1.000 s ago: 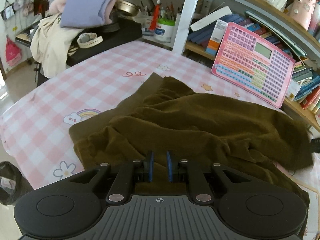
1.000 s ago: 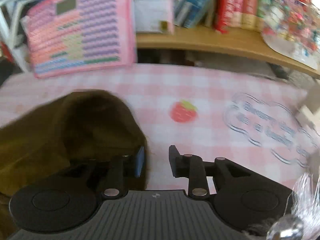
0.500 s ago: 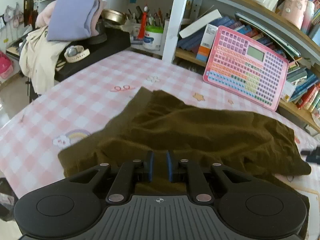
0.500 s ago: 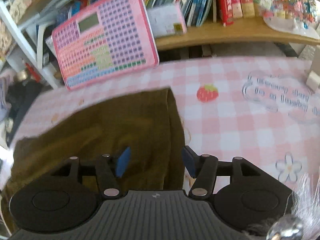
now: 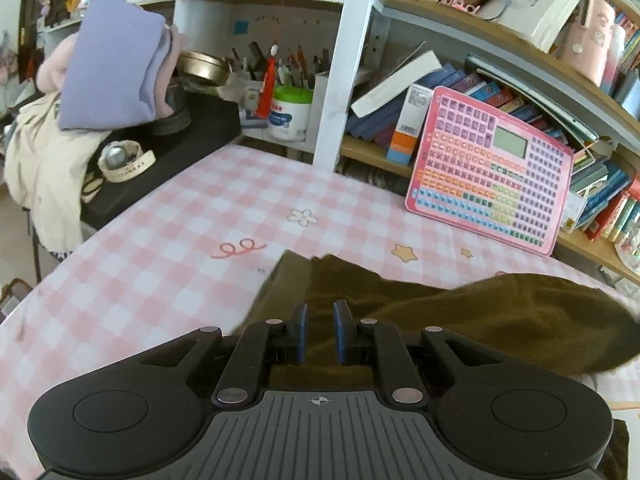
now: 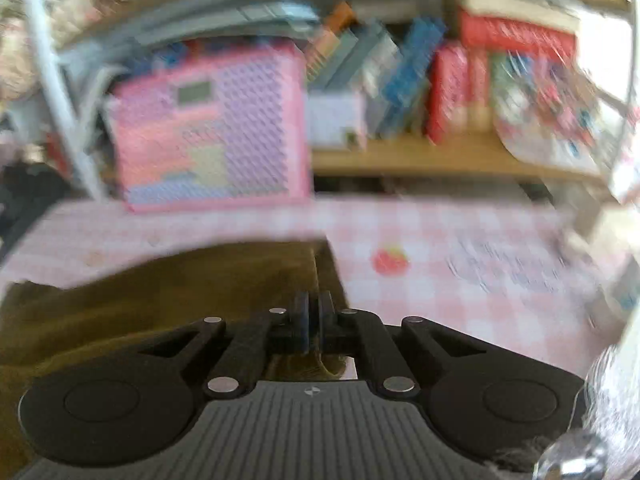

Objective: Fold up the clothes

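A dark olive-brown garment [image 5: 460, 316] lies on the pink checked tablecloth [image 5: 168, 264]. My left gripper [image 5: 319, 332] is shut on the garment's near edge, with cloth between its blue pads. In the blurred right wrist view the same garment [image 6: 168, 292] spreads to the left. My right gripper [image 6: 314, 322] is shut on the garment's right edge, and a fold of cloth hangs below the pads.
A pink toy keyboard tablet [image 5: 492, 172] leans against the bookshelf [image 5: 520, 52] at the table's back; it also shows in the right wrist view [image 6: 208, 132]. Folded lilac clothes [image 5: 116, 60] and a cream garment [image 5: 36, 168] sit on a black stand at left. A strawberry print [image 6: 390, 260] marks the cloth.
The right gripper went from open to shut on the garment's right edge. The left gripper, still shut on the cloth, has lifted and pulled it, so less of the garment shows ahead.
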`<state>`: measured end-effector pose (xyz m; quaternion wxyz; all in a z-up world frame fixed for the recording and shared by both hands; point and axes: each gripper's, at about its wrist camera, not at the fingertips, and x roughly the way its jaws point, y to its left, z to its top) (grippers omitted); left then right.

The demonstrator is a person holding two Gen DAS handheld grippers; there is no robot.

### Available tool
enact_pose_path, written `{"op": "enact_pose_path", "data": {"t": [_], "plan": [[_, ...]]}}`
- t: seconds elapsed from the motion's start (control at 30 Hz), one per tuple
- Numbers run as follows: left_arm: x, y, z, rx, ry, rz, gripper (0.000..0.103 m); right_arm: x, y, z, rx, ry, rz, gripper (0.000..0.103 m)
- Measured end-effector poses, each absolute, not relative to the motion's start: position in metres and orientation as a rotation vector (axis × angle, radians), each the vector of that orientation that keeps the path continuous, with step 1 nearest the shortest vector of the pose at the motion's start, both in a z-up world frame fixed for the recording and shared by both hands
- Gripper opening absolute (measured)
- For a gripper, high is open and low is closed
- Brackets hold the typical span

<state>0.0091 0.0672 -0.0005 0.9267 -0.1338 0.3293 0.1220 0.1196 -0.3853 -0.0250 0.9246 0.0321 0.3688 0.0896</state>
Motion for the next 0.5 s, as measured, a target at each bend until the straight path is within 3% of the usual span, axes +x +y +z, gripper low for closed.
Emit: {"op": "enact_pose_path", "data": {"t": [0.1,0.13,0.17,0.2,0.27,0.5], "plan": [[0.026,0.085,-0.001,-0.29,0.675,0.204,0.015,0.136,-0.384,-0.073,-0.031,0.942,-0.002,0.008],[0.031,0.09,-0.001,-0.288,0.675,0.188,0.015,0.133,-0.385,-0.074,-0.03,0.918,-0.021,0.009],[0.036,0.095,-0.001,-0.284,0.676,0.168,0.015,0.13,-0.387,-0.076,-0.026,0.891,-0.038,0.015],[0.042,0.1,-0.002,-0.282,0.68,0.149,0.015,0.128,-0.386,-0.073,-0.023,0.88,-0.062,0.031],[0.052,0.111,-0.005,-0.28,0.689,0.114,0.015,0.119,-0.383,-0.065,-0.019,0.843,-0.107,0.042],[0.086,0.151,-0.03,-0.397,0.762,0.064,0.015,0.081,-0.341,-0.043,0.038,0.816,-0.116,0.043]]}}
